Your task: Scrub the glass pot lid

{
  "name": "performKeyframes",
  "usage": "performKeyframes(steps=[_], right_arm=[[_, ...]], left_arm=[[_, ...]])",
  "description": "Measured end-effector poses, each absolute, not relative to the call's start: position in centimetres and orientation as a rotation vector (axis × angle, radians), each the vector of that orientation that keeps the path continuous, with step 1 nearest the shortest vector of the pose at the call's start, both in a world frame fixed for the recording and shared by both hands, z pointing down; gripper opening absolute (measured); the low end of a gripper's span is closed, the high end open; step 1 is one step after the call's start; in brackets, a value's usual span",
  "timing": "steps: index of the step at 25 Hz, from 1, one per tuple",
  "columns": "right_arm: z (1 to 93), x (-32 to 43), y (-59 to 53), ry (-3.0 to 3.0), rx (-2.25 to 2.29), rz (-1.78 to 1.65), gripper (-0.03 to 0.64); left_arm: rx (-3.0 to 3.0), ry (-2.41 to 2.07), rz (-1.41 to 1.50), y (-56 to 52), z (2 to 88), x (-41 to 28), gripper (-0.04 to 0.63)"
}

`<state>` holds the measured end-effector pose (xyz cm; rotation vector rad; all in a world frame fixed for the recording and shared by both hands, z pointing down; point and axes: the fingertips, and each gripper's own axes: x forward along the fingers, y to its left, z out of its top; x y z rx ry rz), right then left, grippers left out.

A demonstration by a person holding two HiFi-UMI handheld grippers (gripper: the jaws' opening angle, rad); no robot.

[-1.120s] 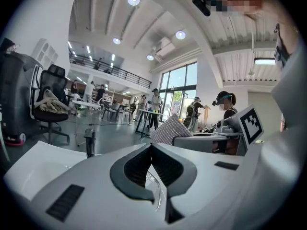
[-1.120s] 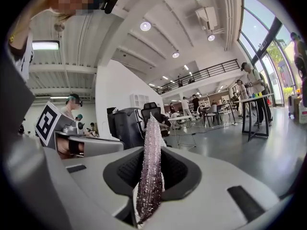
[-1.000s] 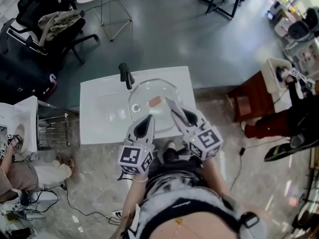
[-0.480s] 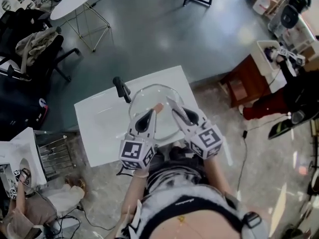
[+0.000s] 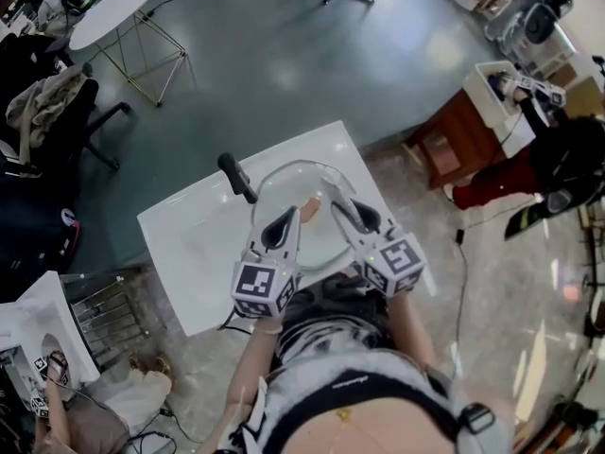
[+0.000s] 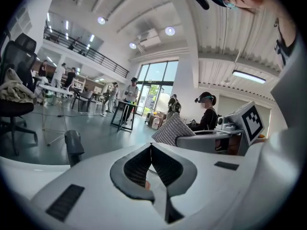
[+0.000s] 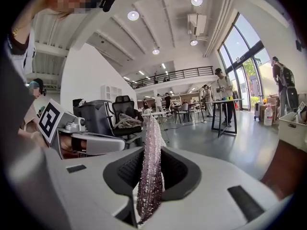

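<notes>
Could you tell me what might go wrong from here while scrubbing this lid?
The left gripper is shut at the rim of the glass lid, but whether it grips is unclear; the lid could slide in the sink. The right gripper holds the scrubbing cloth edge-on between its jaws; rubbing could pull it free.

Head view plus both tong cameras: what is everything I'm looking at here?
sink counter: one, white, middle of the floor
faucet: one, black, counter's far side
glass pot lid: one, clear, on the counter under both tongs
scrub cloth: one, silvery, pinched in the right tongs
round table: one, white, far left
office chair: one, black, clothes draped over it, left
cabinet: one, brown wood, right
left tongs: one, white, shut, over the lid
right tongs: one, white, shut on the scrub cloth
</notes>
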<state>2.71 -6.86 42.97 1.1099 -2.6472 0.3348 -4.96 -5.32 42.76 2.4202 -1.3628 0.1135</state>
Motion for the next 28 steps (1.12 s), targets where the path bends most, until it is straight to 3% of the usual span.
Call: performKeyframes(steps=[28], right_arm=[[48.6, 4.4, -11.3, -2.549, 0.941, 0.356, 0.083]], left_arm=[[2.33, -1.379, 0.214, -8.6, 48.4, -2.3, 0.011]])
